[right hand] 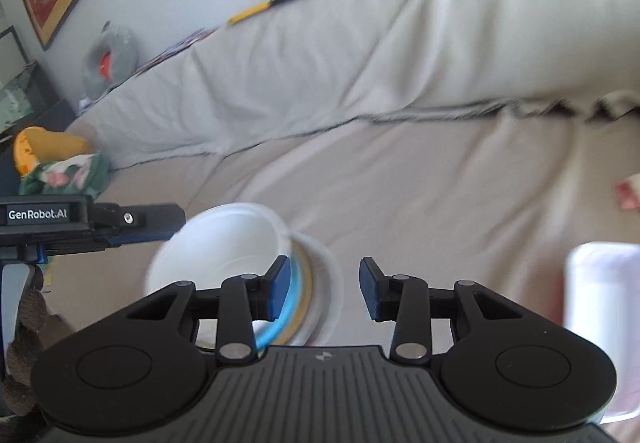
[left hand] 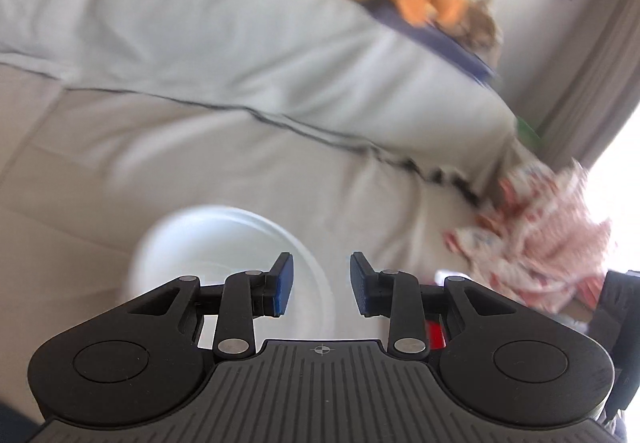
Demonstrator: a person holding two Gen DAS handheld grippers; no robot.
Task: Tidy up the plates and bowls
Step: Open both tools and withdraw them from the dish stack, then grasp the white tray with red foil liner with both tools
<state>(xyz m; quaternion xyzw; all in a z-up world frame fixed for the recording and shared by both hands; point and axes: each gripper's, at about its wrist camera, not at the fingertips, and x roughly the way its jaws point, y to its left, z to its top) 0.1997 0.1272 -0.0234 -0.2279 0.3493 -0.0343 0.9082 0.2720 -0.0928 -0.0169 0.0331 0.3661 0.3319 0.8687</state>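
**Both grippers empty, crockery sitting low-left of the jaws**

Left gripper (left hand: 322, 285) is hanging released, nothing between the blue pads. White bowl (left hand: 224, 259) is lying lower centre-left in the left wrist view, just behind the left pad, rim up.

Right gripper (right hand: 324, 289) is also gaping empty. In its view the bowl is nesting on a plate stack (right hand: 310, 295) with blue and tan rims, left of the gap. Left gripper looks nearer, I'd judge.

Bowl: smooth, round, glossy. Sofa cover (left hand: 200, 147): soft, wrinkled, so unstable footing.

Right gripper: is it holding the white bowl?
No. The right gripper is open with nothing between its pads; the white bowl lies beyond its left finger.
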